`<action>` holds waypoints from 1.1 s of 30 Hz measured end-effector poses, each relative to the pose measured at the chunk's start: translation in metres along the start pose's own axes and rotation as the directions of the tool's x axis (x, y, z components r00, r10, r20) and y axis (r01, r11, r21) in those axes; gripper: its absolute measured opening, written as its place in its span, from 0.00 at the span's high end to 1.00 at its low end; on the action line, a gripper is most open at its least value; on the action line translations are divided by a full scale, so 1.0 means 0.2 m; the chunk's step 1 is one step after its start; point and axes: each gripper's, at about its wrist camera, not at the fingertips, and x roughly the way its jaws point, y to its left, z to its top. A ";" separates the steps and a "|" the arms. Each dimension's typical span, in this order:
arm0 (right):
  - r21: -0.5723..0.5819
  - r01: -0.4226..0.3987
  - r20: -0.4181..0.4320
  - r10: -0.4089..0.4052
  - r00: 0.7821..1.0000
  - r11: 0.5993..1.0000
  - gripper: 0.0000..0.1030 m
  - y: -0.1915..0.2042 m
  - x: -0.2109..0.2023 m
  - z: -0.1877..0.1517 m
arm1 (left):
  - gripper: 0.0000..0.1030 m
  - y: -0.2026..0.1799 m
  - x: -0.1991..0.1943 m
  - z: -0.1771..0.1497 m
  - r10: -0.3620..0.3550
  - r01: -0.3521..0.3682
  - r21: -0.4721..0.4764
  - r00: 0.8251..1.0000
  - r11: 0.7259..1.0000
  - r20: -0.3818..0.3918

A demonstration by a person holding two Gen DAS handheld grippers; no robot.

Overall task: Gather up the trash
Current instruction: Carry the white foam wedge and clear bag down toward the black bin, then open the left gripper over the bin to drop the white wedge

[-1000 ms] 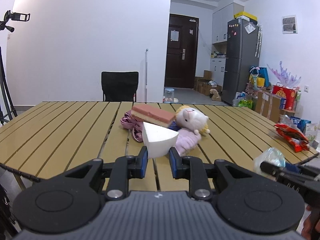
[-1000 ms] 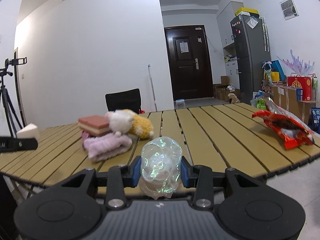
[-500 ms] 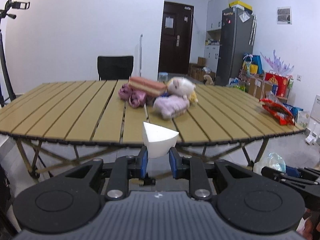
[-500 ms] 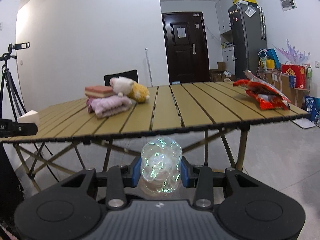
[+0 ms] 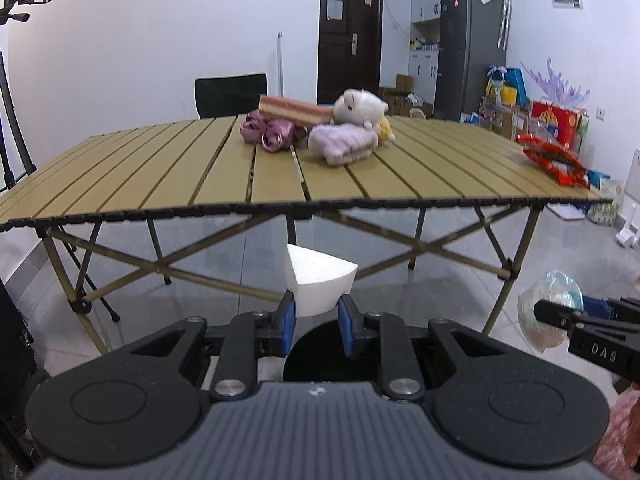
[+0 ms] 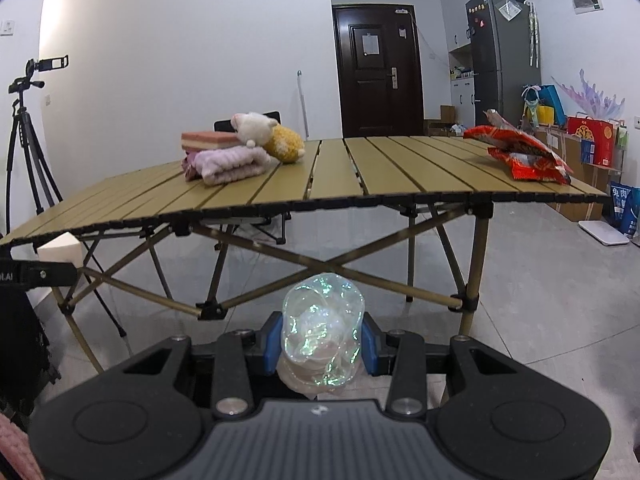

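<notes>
Left gripper (image 5: 317, 322) clamped on white foam wedge (image 5: 320, 280) sticking up between its blue pads, right gripper (image 6: 323, 344) part-closed on crumpled iridescent plastic wrap (image 6: 322, 328), red snack bag (image 6: 520, 156) on slatted table (image 6: 340, 184) beyond fingertips, right

Tripod (image 5: 12, 120) cut off at left edge.

We see our left gripper (image 5: 317, 322) clamped on a white foam wedge (image 5: 318, 280) below the slatted table (image 5: 160, 176). At right, our right gripper (image 5: 560, 314) pinches crumpled iridescent plastic (image 5: 548, 312). A red snack bag (image 5: 554, 160) lies on the table's far right.
</notes>
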 end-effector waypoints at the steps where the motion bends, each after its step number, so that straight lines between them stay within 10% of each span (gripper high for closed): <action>1: -0.001 0.000 -0.004 0.000 1.000 1.000 0.63 0.00 0.00 -0.01 | 0.78 0.00 0.00 -0.02 0.000 0.000 0.002 1.000 1.000 -0.008; 14: -0.008 -0.001 -0.090 0.001 0.996 1.000 0.63 -0.02 0.00 -0.13 | 0.79 -0.03 0.03 -0.14 -0.022 0.023 0.005 0.988 1.000 -0.153; 33: 0.055 0.060 -0.182 -0.049 0.982 0.997 0.63 -0.13 0.18 -0.22 | 0.79 -0.03 0.34 -0.28 -0.053 0.030 -0.066 0.923 0.997 -0.381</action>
